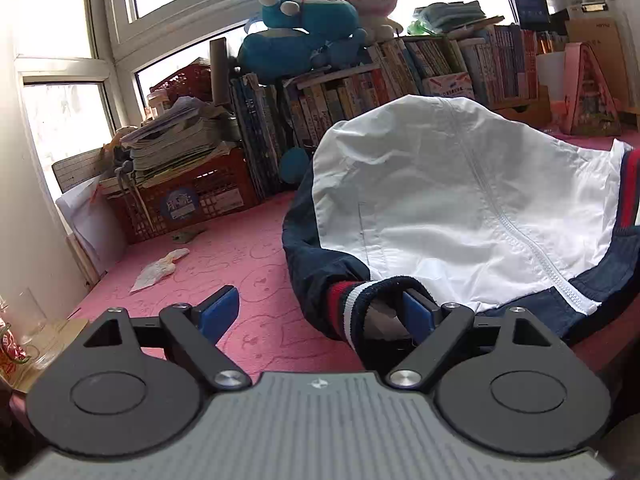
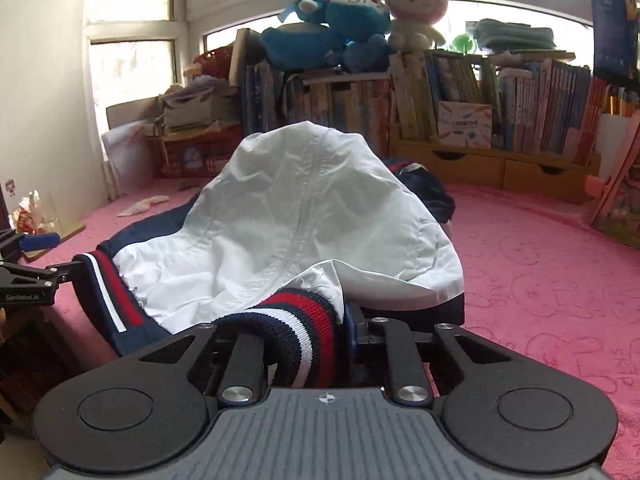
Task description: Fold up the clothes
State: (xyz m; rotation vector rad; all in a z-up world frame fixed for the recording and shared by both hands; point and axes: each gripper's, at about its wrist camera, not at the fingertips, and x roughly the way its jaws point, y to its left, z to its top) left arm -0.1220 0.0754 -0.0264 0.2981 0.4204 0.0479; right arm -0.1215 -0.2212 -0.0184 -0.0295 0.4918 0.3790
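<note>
A white jacket [image 1: 452,200] with navy panels, a centre zip and a red, white and navy ribbed hem lies humped on the pink cloth surface [image 1: 248,256]. My left gripper [image 1: 316,314] stands open at the jacket's near left corner. Its right pad [image 1: 416,316] is tucked under the striped hem [image 1: 348,304], and its left pad [image 1: 218,312] is over bare pink cloth. In the right wrist view, the jacket [image 2: 312,208] rises ahead. My right gripper [image 2: 296,332] is shut on the ribbed hem [image 2: 308,328], which hides its left finger. The left gripper [image 2: 40,256] shows at the left edge.
Rows of books [image 1: 400,76] and plush toys [image 1: 304,20] line the back. A red crate of papers [image 1: 188,196] stands at the back left, a crumpled tissue [image 1: 160,268] in front of it. A glass [image 1: 24,320] sits at the near left edge. Wooden drawers [image 2: 500,168] are at the back right.
</note>
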